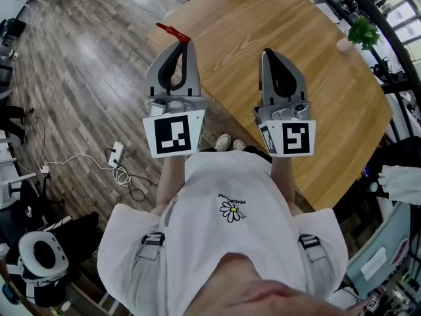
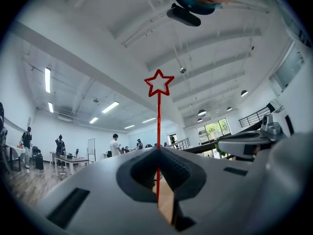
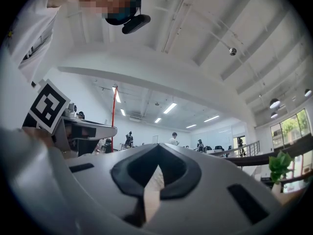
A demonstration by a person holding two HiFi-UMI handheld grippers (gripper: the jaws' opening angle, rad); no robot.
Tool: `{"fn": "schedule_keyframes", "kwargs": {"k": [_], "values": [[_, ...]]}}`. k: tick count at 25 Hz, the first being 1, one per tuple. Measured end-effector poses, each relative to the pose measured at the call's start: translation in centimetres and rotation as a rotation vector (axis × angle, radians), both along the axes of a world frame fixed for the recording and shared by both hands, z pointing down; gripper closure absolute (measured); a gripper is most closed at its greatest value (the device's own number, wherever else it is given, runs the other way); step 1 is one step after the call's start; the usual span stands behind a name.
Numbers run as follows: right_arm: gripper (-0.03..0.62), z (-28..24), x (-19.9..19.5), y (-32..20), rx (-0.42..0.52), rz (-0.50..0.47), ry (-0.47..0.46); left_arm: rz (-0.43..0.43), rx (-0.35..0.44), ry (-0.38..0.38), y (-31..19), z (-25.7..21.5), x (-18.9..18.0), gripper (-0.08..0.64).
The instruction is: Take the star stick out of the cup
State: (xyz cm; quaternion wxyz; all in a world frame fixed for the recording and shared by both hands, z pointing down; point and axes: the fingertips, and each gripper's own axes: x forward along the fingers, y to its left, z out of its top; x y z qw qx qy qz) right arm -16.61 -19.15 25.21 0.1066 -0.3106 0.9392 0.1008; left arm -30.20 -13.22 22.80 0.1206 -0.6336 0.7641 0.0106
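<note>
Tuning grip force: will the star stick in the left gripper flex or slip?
Probably light: the star stick is a thin rod with a hollow star. It stands straight from the left gripper, so likely fairly stiff. Thin shaft may pivot.

I see the star stick (image 2: pixel 158 121) in bright red, its star only an outline. My left tongs (image 1: pixel 182 43) and right tongs (image 1: pixel 268 51) are pale grey with black inner pads, and their marker cubes (image 1: pixel 174 135) carry black-and-white squares. The tabletop (image 1: pixel 263 18) is light-brown wood grain. Beside it the floor (image 1: pixel 79 64) is grey-brown planks. On its far edge the plant (image 1: pixel 364 30) is green.
</note>
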Motion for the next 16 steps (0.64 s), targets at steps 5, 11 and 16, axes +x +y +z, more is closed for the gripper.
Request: {"fn": "schedule_keyframes", "kwargs": {"k": [5,11,16], "values": [[0.588,0.04,0.37,-0.13,0.003,0.003,0.006,-0.015,-0.001,-0.003,0.00,-0.10,0.05,0.543],[0.588,-0.11,0.30,-0.06,0.005,0.002,0.009,-0.016,0.007,-0.007,0.15,-0.53,0.12,0.543],[0.588,-0.03,0.42,-0.17,0.007,0.008,0.012,-0.009,0.010,-0.011,0.01,-0.56,0.31,0.543]]}}
